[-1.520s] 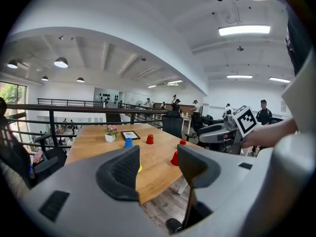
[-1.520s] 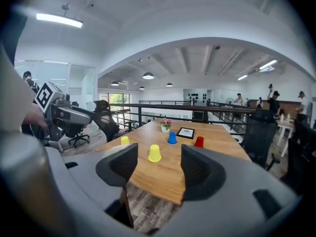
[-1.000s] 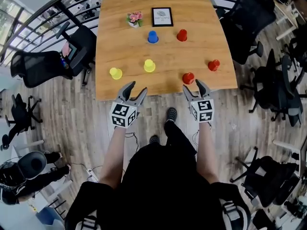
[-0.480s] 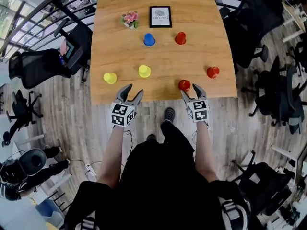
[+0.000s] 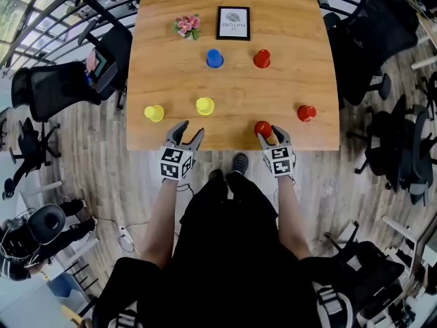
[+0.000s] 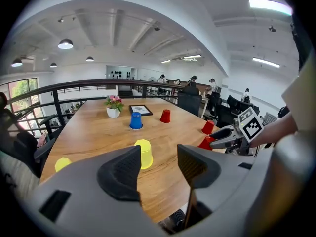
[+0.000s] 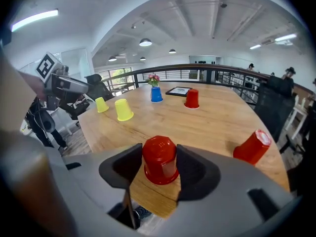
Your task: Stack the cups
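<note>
Near red cup [image 7: 160, 159]: inverted, mouth down, long axis vertical, at table [image 5: 293, 74] front edge. Right gripper [image 5: 273, 134] jaws just closing, pads against its sides. Left gripper [image 5: 186, 130] spread, empty.

The left claw [image 5: 190, 130] and right claw [image 5: 272, 134] sit lower, nearer the worktop [image 5: 232, 87]. The right claw now straddles the near red cup [image 5: 263, 126], its jaws just closing onto it.

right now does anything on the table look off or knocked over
Nothing stands out. All six plastic cups sit upside down and apart on the wooden table. The near red plastic cup stands between the jaws of the right hand-held gripper, which have just been closing on it.
</note>
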The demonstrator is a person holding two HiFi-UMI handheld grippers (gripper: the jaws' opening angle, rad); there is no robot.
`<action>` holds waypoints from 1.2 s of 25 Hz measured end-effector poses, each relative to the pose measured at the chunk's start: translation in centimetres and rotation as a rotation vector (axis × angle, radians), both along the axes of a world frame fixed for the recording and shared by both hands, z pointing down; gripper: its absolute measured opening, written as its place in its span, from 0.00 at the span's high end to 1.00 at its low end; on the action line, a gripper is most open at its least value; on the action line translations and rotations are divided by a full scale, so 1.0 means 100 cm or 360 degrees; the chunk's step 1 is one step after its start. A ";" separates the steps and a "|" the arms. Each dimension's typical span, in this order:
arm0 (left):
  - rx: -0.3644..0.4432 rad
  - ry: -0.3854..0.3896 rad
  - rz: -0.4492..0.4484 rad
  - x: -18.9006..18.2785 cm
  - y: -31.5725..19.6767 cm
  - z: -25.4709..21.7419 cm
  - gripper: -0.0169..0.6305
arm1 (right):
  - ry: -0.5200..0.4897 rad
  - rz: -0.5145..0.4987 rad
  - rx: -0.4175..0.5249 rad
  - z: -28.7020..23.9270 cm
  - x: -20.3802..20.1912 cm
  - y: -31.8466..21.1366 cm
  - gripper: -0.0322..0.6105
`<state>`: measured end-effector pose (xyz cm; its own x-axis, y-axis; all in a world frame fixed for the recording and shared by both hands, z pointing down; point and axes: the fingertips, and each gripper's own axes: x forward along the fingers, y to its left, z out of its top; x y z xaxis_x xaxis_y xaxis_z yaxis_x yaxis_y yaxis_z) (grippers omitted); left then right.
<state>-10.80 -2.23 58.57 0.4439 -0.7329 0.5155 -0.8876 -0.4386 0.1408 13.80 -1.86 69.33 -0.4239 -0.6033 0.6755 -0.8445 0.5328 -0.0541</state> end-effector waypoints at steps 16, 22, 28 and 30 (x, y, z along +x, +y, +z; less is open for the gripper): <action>-0.0098 -0.0132 0.0105 0.006 -0.049 0.067 0.59 | 0.0054 -0.0156 -0.0044 -0.004 -0.036 -0.044 0.59; -0.0092 -0.0137 0.0209 0.006 -0.064 0.090 0.59 | 0.0049 -0.0112 -0.0029 -0.004 -0.045 -0.070 0.59; -0.0081 -0.0215 0.0428 0.014 -0.082 0.096 0.59 | 0.0069 -0.0067 -0.0035 -0.003 -0.066 -0.090 0.59; -0.0085 -0.0224 0.0490 0.017 -0.089 0.103 0.59 | 0.0066 -0.0038 -0.0041 -0.003 -0.071 -0.094 0.59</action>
